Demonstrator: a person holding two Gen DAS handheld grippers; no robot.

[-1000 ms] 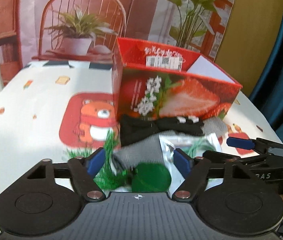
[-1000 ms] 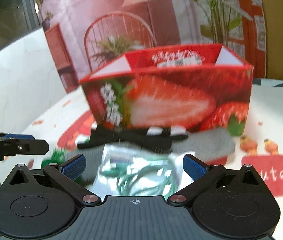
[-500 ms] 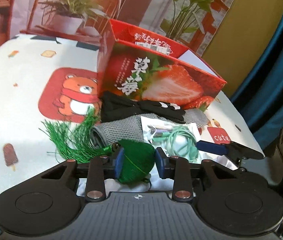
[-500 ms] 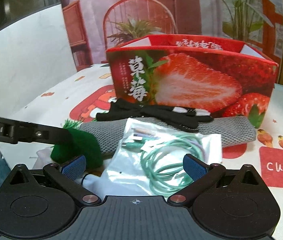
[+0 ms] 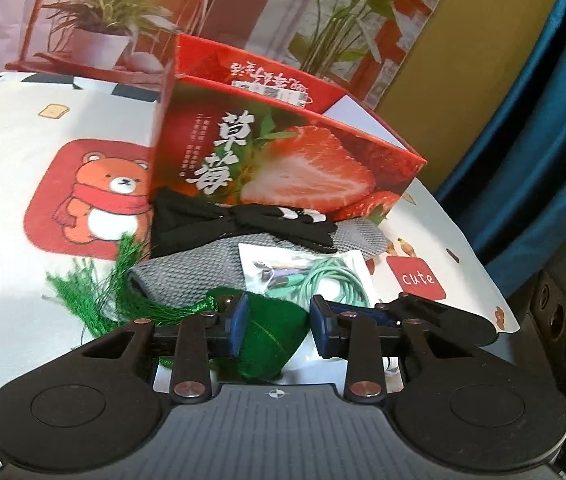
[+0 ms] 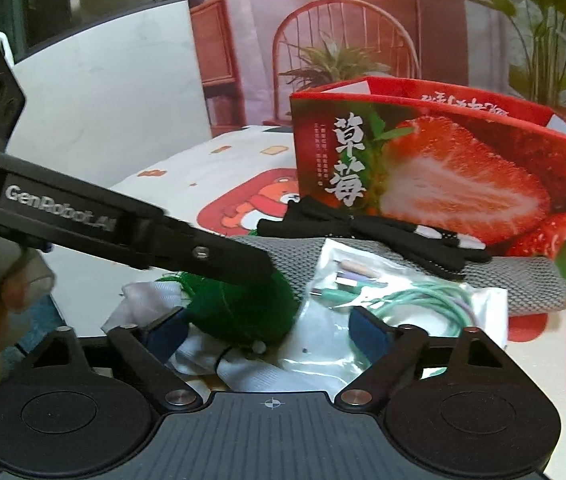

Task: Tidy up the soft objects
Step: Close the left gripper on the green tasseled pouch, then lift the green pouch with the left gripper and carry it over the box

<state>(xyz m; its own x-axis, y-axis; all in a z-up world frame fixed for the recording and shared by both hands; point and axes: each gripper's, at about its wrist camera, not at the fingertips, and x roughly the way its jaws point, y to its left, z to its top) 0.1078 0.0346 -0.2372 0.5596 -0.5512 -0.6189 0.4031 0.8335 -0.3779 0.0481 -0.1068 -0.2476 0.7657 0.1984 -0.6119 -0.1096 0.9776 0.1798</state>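
Since a second ago the left gripper [image 5: 277, 322] has closed on the green pouch [image 5: 269, 338], low in the frame's middle, its tassel [image 5: 95, 292] trailing left. The right gripper's [image 6: 269, 330] jaws have just been narrowing but stand wide, pads clear of the pouch [image 6: 243, 308] and white cloth [image 6: 243, 368] between them. Right of these lie the cable bag [image 6: 403, 304], grey cloth [image 6: 523, 284], black bow [image 6: 363, 228] and strawberry box [image 6: 463, 168]
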